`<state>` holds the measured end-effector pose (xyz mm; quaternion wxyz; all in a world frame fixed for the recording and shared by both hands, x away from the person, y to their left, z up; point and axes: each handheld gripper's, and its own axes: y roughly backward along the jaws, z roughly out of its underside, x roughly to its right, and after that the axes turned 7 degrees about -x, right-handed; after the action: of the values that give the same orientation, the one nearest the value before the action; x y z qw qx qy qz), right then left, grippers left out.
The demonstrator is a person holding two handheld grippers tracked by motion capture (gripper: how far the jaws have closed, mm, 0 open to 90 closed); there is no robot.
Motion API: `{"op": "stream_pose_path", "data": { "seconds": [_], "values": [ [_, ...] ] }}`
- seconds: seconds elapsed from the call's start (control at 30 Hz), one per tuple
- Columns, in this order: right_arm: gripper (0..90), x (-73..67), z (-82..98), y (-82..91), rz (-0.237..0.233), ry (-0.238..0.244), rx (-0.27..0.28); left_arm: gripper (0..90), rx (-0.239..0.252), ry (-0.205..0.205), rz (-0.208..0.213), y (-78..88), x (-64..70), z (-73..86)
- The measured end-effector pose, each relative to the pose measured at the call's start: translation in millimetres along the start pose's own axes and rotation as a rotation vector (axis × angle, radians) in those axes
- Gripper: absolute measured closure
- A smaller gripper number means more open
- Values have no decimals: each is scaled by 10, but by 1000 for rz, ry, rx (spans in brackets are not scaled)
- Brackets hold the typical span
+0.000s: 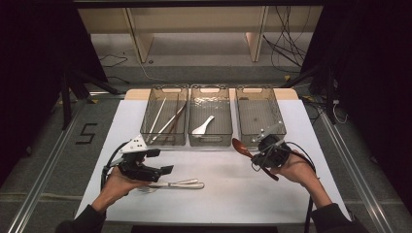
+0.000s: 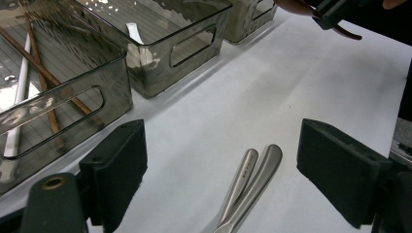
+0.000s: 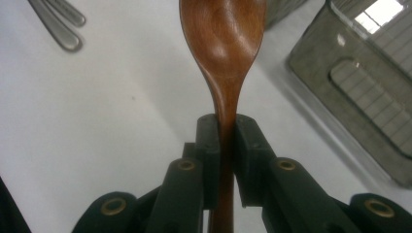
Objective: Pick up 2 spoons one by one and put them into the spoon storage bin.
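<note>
Sorting partly done: right tool (image 3: 224, 127) clenches the wooden spoon (image 3: 224, 43) at centre frame; left tool (image 2: 221, 165), released, flanks the unsorted metal cutlery (image 2: 250, 187) on the tabletop (image 1: 233, 189).

A white-topped table (image 1: 218, 194) stands on a grey floor (image 1: 53, 160) marked with a black figure 5 (image 1: 86, 133). Beyond the table's far edge, pale wooden shelving (image 1: 194, 29) lines the back, with loose cables (image 1: 286, 43) trailing nearby. Black curtains (image 1: 29, 73) close both sides; metal rails (image 1: 43, 184) flank the table.
</note>
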<state>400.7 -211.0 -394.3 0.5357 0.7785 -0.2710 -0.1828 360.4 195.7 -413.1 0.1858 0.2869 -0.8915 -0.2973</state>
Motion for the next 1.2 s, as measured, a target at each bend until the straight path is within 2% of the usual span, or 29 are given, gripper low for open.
{"op": "stream_pose_path", "data": {
  "seconds": [0.57,0.9,1.03,1.2],
  "values": [
    [822,106,-556,110,-2,-17,74,179,-1,-2,-1,-3,-9,7],
    [823,181,-853,84,-3,-42,101,179,-2,0,2,-2,-13,10],
    [823,225,-966,60,-4,-68,102,179,-2,0,2,-2,-17,12],
    [822,259,-1118,23,0,-77,97,179,-3,0,3,-5,-16,14]
  ]
}}
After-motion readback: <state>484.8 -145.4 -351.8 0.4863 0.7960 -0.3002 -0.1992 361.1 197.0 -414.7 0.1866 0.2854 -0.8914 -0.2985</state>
